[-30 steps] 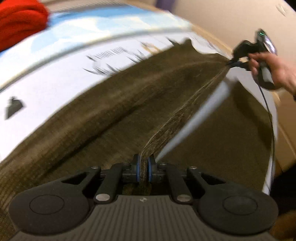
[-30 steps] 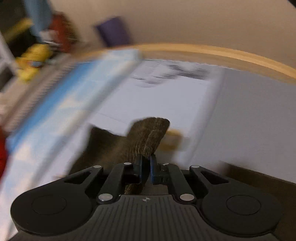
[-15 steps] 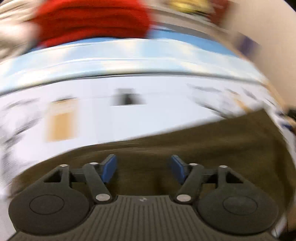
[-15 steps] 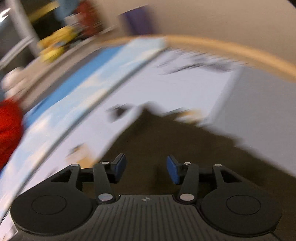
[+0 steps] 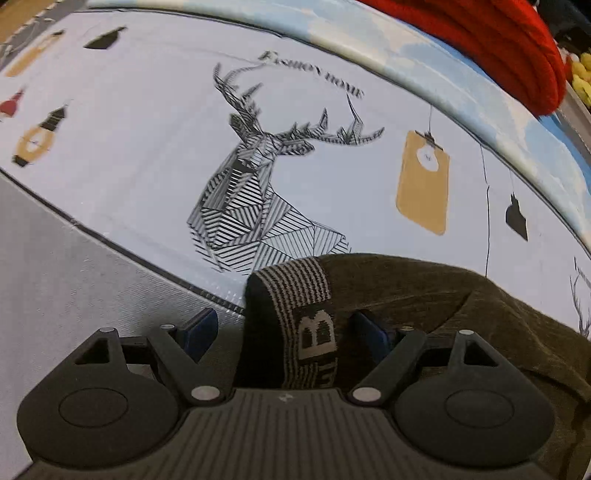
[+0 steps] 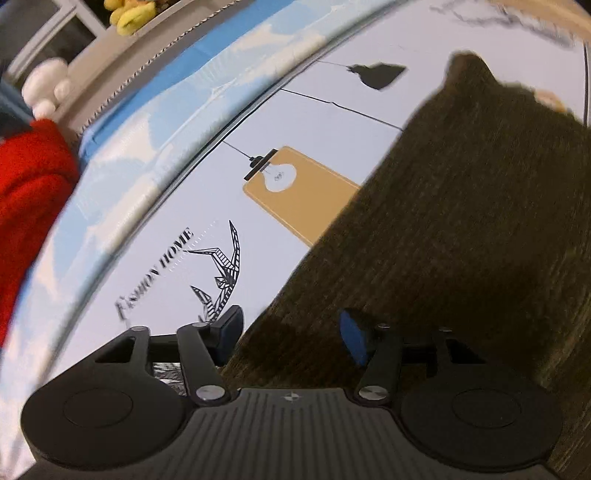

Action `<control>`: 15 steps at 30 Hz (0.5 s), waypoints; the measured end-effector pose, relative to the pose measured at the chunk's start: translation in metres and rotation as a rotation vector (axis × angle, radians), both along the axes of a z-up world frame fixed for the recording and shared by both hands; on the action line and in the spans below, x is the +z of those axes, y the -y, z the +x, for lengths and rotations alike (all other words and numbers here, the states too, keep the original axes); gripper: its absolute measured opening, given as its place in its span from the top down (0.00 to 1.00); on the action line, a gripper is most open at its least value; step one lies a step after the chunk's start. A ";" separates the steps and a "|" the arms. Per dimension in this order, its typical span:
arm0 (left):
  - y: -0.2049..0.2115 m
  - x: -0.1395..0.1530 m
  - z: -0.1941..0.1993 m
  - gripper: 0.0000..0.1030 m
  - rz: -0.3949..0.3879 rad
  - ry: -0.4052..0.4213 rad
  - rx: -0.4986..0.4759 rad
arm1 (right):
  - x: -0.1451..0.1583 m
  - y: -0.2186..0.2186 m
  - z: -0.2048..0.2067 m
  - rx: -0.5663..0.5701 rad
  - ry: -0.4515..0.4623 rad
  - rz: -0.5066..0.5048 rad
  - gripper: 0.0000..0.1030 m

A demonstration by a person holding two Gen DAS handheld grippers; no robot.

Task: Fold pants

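The olive-brown pants [image 5: 424, 291] lie on a printed white cloth. Their striped elastic waistband [image 5: 295, 295], marked with a large letter B, runs between the fingers of my left gripper [image 5: 284, 328]. That gripper's jaws are opening and its blue pads [image 5: 199, 328] stand clear of the band on both sides. In the right wrist view the pants [image 6: 461, 221] spread flat to the upper right. My right gripper [image 6: 291, 334] hangs over their left edge with its jaws opening. The cloth lies under the gap and neither pad presses on it.
The white tablecloth [image 5: 129, 155] carries a striped deer print [image 5: 255, 177] and tan lamp shapes [image 6: 299, 192]. A red knitted bundle [image 5: 498, 40] sits at the far edge on a sky-blue strip [image 6: 155, 110]. Yellow fruit-like things [image 6: 129, 14] and a white object [image 6: 44, 88] lie beyond.
Both grippers were shut on a raised fold of the pants a second ago and have since let go and opened. The pants now lie flat, and the left gripper has swung over to the waistband.
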State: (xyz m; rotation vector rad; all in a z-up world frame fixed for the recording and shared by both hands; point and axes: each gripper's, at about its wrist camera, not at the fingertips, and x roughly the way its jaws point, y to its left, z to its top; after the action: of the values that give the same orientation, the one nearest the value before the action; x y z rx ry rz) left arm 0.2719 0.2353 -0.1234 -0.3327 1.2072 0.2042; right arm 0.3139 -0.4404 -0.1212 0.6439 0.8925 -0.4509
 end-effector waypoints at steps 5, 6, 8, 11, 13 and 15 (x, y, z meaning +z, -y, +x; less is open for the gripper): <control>0.008 -0.010 0.007 0.22 0.047 0.056 -0.065 | -0.007 -0.033 0.022 0.070 -0.101 -0.278 0.52; 0.011 -0.010 0.008 0.36 0.059 0.073 -0.089 | -0.009 -0.028 0.012 0.070 -0.096 -0.321 0.81; 0.022 -0.008 0.008 0.47 0.117 0.104 -0.156 | -0.008 -0.021 0.009 0.022 -0.058 -0.302 0.94; 0.032 0.001 0.006 0.54 0.163 0.206 -0.198 | 0.009 -0.004 -0.004 -0.091 0.194 -0.257 0.94; 0.039 0.010 0.003 0.53 0.208 0.278 -0.221 | 0.017 0.004 -0.008 -0.078 0.305 -0.229 0.92; 0.042 0.011 0.005 0.50 0.232 0.274 -0.223 | 0.012 0.013 -0.003 -0.077 0.236 -0.167 0.78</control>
State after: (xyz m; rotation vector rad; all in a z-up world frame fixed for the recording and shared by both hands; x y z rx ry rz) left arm 0.2766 0.1938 -0.1121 -0.0203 0.9298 0.0989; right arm 0.3107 -0.4539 -0.1089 0.5664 0.6009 -0.5017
